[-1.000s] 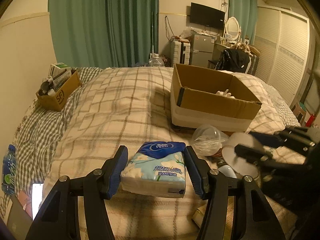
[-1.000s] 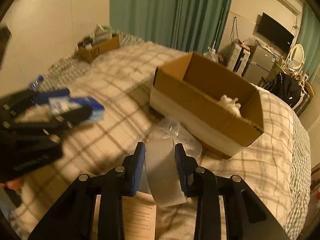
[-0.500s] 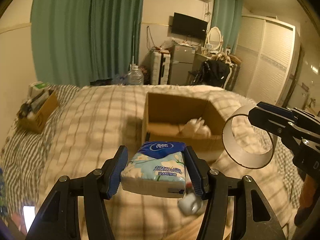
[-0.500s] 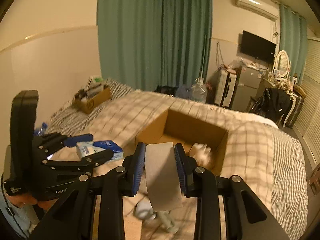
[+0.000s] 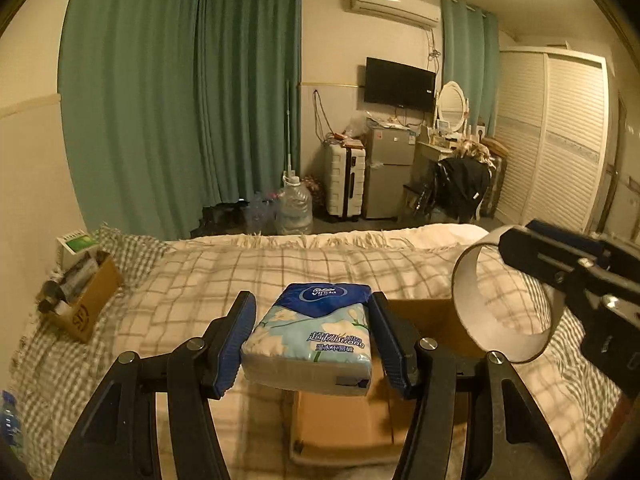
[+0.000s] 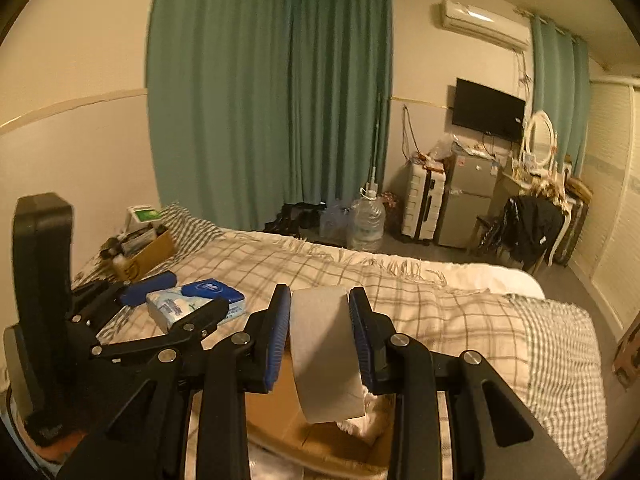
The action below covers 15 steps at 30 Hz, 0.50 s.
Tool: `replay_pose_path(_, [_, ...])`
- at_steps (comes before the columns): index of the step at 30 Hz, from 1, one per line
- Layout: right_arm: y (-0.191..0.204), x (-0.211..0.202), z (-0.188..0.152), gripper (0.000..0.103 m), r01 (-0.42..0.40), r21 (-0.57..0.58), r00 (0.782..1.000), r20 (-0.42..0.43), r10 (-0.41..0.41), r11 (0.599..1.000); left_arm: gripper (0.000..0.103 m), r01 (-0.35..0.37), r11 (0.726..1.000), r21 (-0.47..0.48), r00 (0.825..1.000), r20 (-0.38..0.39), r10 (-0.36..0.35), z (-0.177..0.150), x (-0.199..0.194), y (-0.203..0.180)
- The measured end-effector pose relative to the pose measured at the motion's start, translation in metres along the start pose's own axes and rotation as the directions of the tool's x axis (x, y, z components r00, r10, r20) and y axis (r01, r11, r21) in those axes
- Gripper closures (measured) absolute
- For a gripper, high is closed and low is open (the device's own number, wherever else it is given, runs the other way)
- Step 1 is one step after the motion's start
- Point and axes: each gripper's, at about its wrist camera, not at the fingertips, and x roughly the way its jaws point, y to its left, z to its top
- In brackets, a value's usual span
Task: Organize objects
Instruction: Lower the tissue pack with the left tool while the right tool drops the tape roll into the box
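Observation:
My left gripper point(image 5: 312, 340) is shut on a blue and white tissue pack point(image 5: 312, 336) and holds it in the air above the open cardboard box point(image 5: 340, 428) on the bed. My right gripper point(image 6: 320, 332) is shut on a wide roll of tape point(image 6: 324, 352), also held above the box point(image 6: 304, 432), which has white crumpled material point(image 6: 360, 424) inside. The tape roll point(image 5: 500, 300) and right gripper show at the right of the left wrist view. The left gripper with the tissue pack point(image 6: 192, 308) shows at the left of the right wrist view.
The bed point(image 5: 280, 272) has a checked blanket. A small cardboard box point(image 5: 80, 304) of items sits at its far left corner. A water bottle point(image 5: 8, 424) lies at the left edge. A water jug point(image 5: 294, 208), suitcase, fridge and wardrobe stand beyond the bed.
Both grippers have risen and moved forward over the cardboard box, each still holding its object. The box now lies below the fingers rather than ahead of them.

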Motion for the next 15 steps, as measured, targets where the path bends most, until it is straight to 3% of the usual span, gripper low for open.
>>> replay_pose_path(4, [-0.016, 0.042, -0.017, 0.073, 0.022, 0.052, 0.998, -0.054, -0.020, 0.998, 0.043, 0.010, 1.000, -0.004, 0.999, -0.030, -0.010, -0.012, 0.035, -0.003])
replay_pose_path(10, [-0.034, 0.092, -0.060, 0.073, 0.046, 0.126, 0.987, -0.156, -0.026, 0.991, 0.043, 0.051, 0.994, 0.092, 0.996, -0.075, -0.044, -0.053, 0.066, -0.023])
replay_pose_path(15, [-0.045, 0.091, -0.067, 0.069, 0.088, 0.156, 0.989, -0.134, -0.067, 0.984, 0.038, 0.109, 0.983, 0.144, 0.991, -0.092, -0.097, -0.065, 0.071, -0.031])
